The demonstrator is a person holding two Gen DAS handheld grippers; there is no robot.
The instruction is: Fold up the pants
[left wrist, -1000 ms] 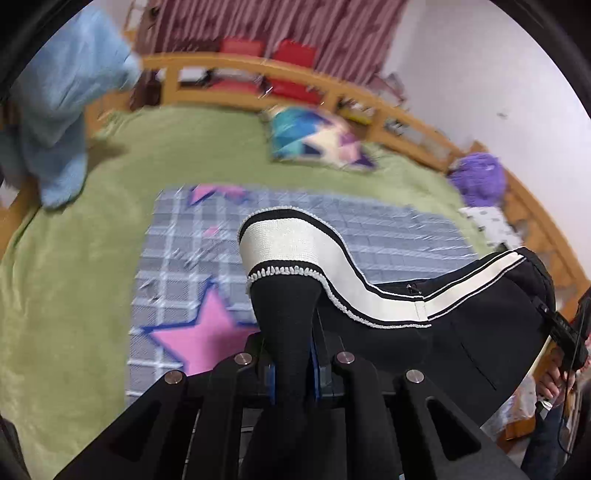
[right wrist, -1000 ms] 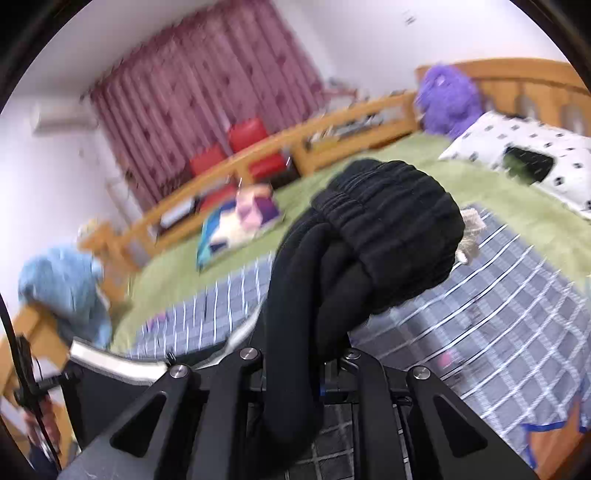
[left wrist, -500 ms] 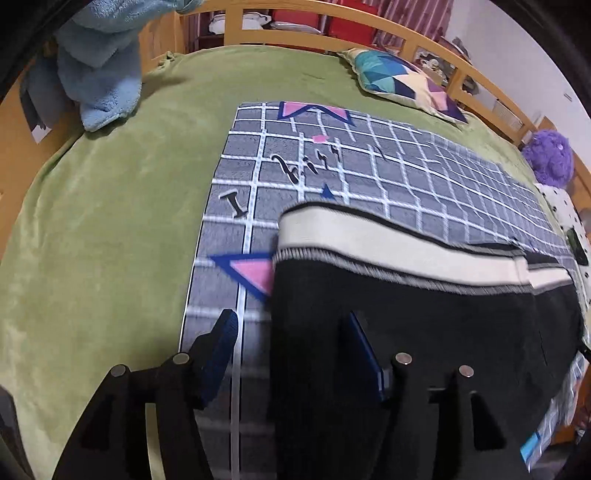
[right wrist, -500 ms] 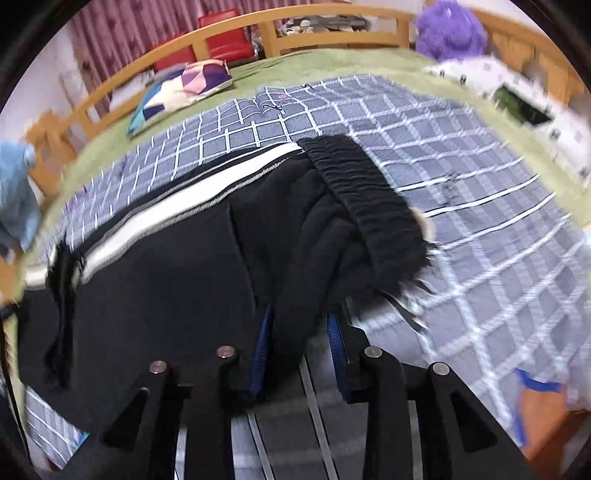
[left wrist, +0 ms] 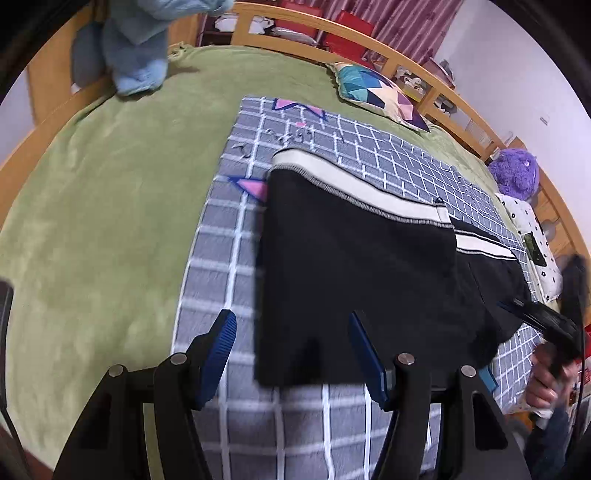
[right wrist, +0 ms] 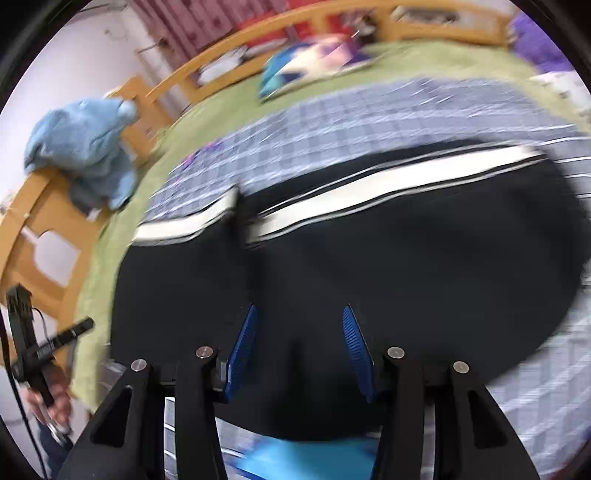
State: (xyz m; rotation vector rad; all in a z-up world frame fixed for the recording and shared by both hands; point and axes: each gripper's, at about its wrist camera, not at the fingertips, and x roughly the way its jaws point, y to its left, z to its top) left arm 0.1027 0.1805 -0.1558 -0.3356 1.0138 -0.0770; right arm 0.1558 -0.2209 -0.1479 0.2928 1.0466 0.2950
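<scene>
The black pants with a cream side stripe lie flat and folded on the grey checked blanket. My left gripper is open and empty, its blue pads either side of the pants' near left corner. In the right wrist view the pants fill the middle, blurred. My right gripper is open and empty over the pants' near edge. The right gripper also shows at the right edge of the left wrist view, held in a hand.
The blanket lies on a green bedspread inside a wooden bed rail. A blue towel hangs on the rail at far left. A patterned pillow, a purple plush and a dotted pillow sit along the far side.
Both grippers lowered the pants onto the blanket and let go. Both now stand open, and the pants lie flat instead of hanging bunched from the jaws.
</scene>
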